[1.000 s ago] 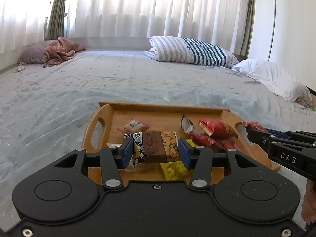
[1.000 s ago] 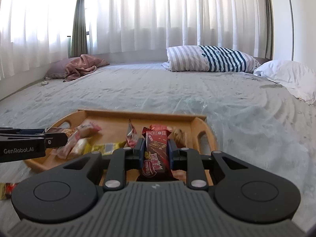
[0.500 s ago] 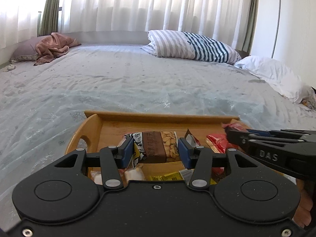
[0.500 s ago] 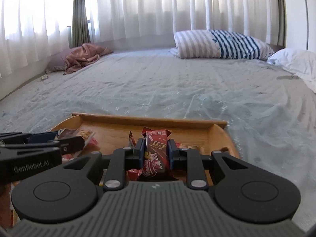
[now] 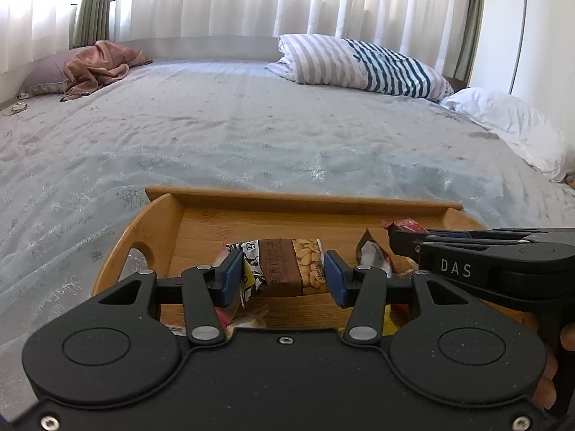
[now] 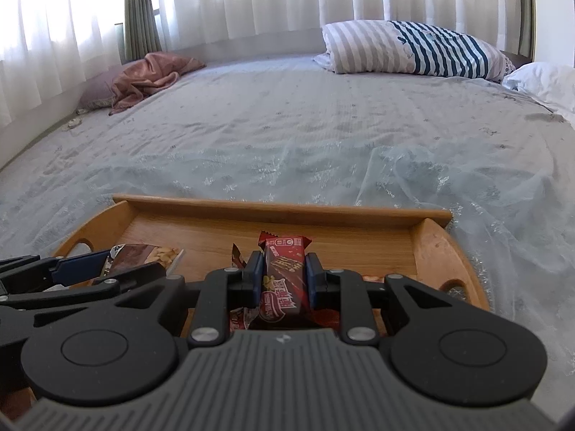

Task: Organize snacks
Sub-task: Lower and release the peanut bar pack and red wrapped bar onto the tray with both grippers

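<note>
A wooden tray (image 5: 165, 230) (image 6: 435, 248) with cut-out handles lies on the bed. My left gripper (image 5: 284, 274) is shut on a brown peanut snack pack (image 5: 287, 267) and hovers over the tray's left half. My right gripper (image 6: 284, 274) is shut on a red chocolate wafer bar (image 6: 284, 280) over the tray's middle. Each gripper shows in the other's view: the right gripper (image 5: 402, 239) from the side, the left gripper (image 6: 93, 264) with its peanut snack pack (image 6: 151, 253). Several small wrapped snacks (image 5: 370, 255) lie in the tray, mostly hidden under the grippers.
A pale grey bedspread (image 5: 251, 136) stretches beyond the tray. At the far end sit a striped pillow (image 5: 359, 63), a white pillow (image 5: 510, 122) and a crumpled pink cloth (image 5: 100, 66). White curtains (image 5: 251, 0) cover the window. A hand (image 5: 550, 377) shows at the right edge.
Both grippers moved forward over the tray with their snacks still held, so the tray's far rim now sits closer. The loose snacks in the tray have slid under the gripper bodies.
</note>
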### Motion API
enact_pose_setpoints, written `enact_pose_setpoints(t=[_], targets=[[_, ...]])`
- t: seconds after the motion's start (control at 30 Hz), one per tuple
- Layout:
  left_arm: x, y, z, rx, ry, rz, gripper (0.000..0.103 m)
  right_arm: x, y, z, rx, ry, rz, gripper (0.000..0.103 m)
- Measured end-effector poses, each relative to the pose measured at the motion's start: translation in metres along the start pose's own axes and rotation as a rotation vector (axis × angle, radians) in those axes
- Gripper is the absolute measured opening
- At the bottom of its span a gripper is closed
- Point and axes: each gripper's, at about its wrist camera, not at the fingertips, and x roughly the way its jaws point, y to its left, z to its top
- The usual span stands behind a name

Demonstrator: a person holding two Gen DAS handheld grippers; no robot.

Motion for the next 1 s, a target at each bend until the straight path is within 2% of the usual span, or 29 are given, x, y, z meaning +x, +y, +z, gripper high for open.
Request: enact_pose_setpoints(t=[0.23, 0.47, 0.83, 1.0], targets=[[0.004, -0.004, -0.001, 0.037, -0.012, 0.011, 0.047, 0.011, 0.001, -0.004, 0.0, 0.021, -0.004, 0.028], [0.008, -0.006, -0.004, 0.043, 0.0, -0.04, 0.047, 0.015, -0.003, -0.007, 0.019, 0.035, 0.003, 0.028], [0.019, -0.01, -0.01, 0.055, 0.038, -0.012, 0.047, 0.02, -0.008, -0.009, 0.02, 0.039, 0.012, 0.028], [0.022, -0.01, -0.011, 0.052, 0.049, 0.004, 0.049, 0.019, -0.009, -0.01, 0.023, 0.034, 0.031, 0.038]])
